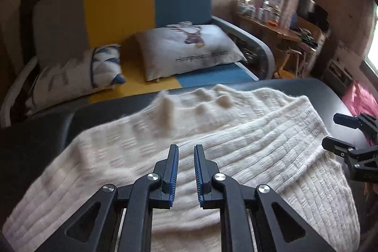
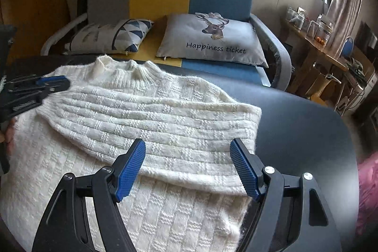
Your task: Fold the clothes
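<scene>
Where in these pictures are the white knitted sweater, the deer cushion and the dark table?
white knitted sweater (image 2: 132,110): right wrist view, on the sleeve folded across its body.
deer cushion (image 2: 212,39): right wrist view, on its grey front under the deer.
dark table (image 2: 302,124): right wrist view, on bare tabletop beside the sweater.

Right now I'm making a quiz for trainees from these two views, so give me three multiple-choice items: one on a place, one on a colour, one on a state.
1. Where does the folded-over sleeve lie?
A. across the sweater's body
B. on the sofa
C. on the floor

2. What colour is the sweater?
A. navy
B. cream white
C. red

3. How is the right gripper?
A. clamped on a pillow
B. open, holding nothing
C. shut on a sleeve

Answers:
1 A, the sleeve crosses the body on the dark table.
2 B, cream knit in both views.
3 B, wide gap between its pads, nothing in it.
</scene>
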Demonstrator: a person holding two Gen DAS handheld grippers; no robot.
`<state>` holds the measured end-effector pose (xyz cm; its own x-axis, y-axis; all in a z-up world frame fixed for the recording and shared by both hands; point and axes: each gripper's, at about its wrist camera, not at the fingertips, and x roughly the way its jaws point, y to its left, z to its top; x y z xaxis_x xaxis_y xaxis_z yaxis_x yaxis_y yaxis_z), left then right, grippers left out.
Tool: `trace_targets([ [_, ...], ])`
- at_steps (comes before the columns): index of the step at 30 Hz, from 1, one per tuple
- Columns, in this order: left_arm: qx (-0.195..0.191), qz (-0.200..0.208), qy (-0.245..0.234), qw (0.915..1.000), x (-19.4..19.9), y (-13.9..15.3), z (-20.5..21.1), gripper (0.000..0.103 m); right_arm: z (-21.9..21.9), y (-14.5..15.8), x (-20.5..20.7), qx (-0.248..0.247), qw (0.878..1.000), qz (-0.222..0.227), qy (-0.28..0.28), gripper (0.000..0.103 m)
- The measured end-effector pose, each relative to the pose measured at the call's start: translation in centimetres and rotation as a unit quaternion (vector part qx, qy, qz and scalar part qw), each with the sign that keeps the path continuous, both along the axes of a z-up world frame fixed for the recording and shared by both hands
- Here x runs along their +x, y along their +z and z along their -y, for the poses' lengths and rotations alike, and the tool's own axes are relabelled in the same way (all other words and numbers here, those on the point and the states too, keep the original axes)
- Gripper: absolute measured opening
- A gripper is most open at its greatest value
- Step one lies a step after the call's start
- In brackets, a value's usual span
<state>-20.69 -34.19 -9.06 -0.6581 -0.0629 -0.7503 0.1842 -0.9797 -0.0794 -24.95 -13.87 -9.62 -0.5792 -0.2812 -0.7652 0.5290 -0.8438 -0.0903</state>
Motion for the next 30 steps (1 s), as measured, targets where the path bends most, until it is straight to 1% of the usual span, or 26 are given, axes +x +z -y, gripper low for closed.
trace_targets([
  [5,-0.018,0.000,0.005,0.9998,1.6,-0.4,1.0,0.013,0.8,0.2,0.1,0.023,1.000,-0.011,-0.003,0.077],
  [6,-0.020,0.004,0.003,0.9998,1.8,-0.7,1.2,0.013,1.0,0.0,-0.1,0.028,1.000,-0.012,-0.005,0.077],
  [8,-0.031,0.036,0.009,0.9988,1.6,-2.2,1.4,0.013,1.3,-0.9,-0.7,0.041,0.999,-0.006,-0.010,0.077],
  [9,-0.028,0.047,0.011,0.9984,1.5,-2.9,1.6,0.013,1.4,-1.9,-1.3,0.052,0.999,0.008,-0.015,0.077],
  [10,-0.024,0.057,0.013,0.9980,1.5,-3.6,1.8,0.013,1.3,-3.5,-2.2,0.066,0.997,0.032,-0.024,0.077],
  [11,-0.023,0.058,0.013,0.9980,1.6,-3.5,1.8,0.013,1.0,-4.7,-2.9,0.074,0.995,0.056,-0.032,0.077],
  [13,-0.022,0.051,0.017,0.9983,2.0,-2.8,1.8,0.013,0.2,-5.2,-3.5,0.054,0.995,0.079,-0.037,0.078],
  [14,-0.020,0.040,0.020,0.9988,2.4,-2.2,1.7,0.013,-0.1,-5.1,-3.7,0.048,0.994,0.088,-0.040,0.078],
  [15,-0.020,0.031,0.020,0.9991,2.8,-1.6,1.6,0.013,-0.2,-4.5,-3.7,0.048,0.994,0.085,-0.041,0.078],
  [16,-0.021,0.024,0.021,0.9993,3.2,-1.0,1.5,0.013,-0.2,-3.7,-3.5,0.049,0.995,0.072,-0.041,0.078],
  [18,-0.035,0.009,0.025,0.9990,4.0,0.3,1.2,0.013,0.0,-2.3,-3.1,0.037,0.997,0.060,-0.032,0.078],
  [20,-0.064,-0.002,0.034,0.9974,4.8,1.6,0.7,0.013,0.4,-1.3,-2.8,0.024,0.998,0.048,-0.018,0.078],
  [21,-0.079,-0.006,0.039,0.9961,5.1,2.2,0.5,0.013,0.7,-1.2,-2.8,0.026,0.999,0.040,-0.013,0.078],
  [22,-0.090,-0.010,0.044,0.9949,5.4,2.8,0.5,0.013,1.0,-1.5,-2.9,0.033,0.999,0.039,-0.011,0.078],
  [23,-0.100,-0.013,0.050,0.9937,5.7,3.4,0.5,0.013,1.2,-2.4,-3.2,0.046,0.998,0.048,-0.015,0.078],
  [25,-0.106,-0.021,0.057,0.9926,6.4,4.3,0.8,0.013,1.4,-4.4,-4.0,0.072,0.995,0.070,-0.028,0.078],
  [27,-0.113,-0.025,0.064,0.9912,7.0,4.8,1.1,0.013,1.0,-5.2,-4.1,0.057,0.994,0.081,-0.037,0.079],
  [30,-0.111,-0.026,0.067,0.9912,7.5,5.3,1.8,0.013,0.6,-5.0,-4.1,0.049,0.994,0.087,-0.047,0.080],
])
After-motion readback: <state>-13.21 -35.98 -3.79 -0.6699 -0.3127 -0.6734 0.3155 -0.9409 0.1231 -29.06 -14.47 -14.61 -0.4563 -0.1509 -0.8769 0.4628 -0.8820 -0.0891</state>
